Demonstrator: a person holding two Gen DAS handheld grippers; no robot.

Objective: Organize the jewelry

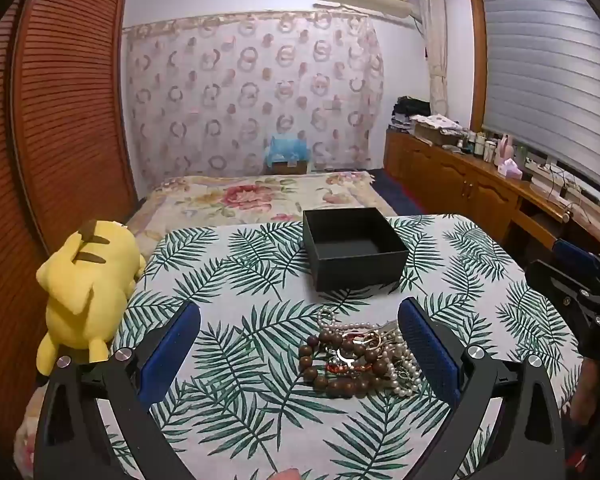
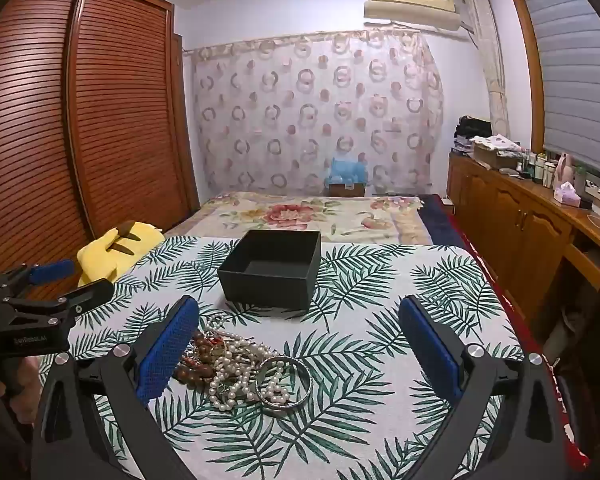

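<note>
Nearest the lens in the left wrist view: the left gripper (image 1: 300,334), jaws spread wide, nothing between the blue pads but cloth and clutter — released, not grasping. Lay just inside the right-hand pad, low and right of frame centre: the jewelry heap (image 1: 358,354), a tangle of brown wooden beads (image 1: 320,364) toward the picture's left and white pearls (image 1: 404,372) toward its right, resting on the leaf-print tablecloth (image 1: 228,364). Stood beyond it, upper middle of the frame, apart from the heap: the black box (image 1: 354,254), open-topped and seemingly empty. Same story in the right wrist view, mirrored — right gripper (image 2: 300,336) likewise wide and unclenched, holding nothing; heap (image 2: 236,368) pressed up against the left-hand pad in the lower left, with a silver bangle (image 2: 286,380) lying flat on the heap's nearer right edge, ringed around some pearls. Box (image 2: 272,268) sat above and slightly right of the heap there. Judged from this: heap between the two claws, off-centre for both, neither clearly nearer; bangle turned toward the right claw, wooden beads toward the left. No single long axis to the tangle, so likely a matter of sliding sideways to centre one piece, then carrying it up-frame to the box. Snagging of neighbouring strands — a fair risk.
</note>
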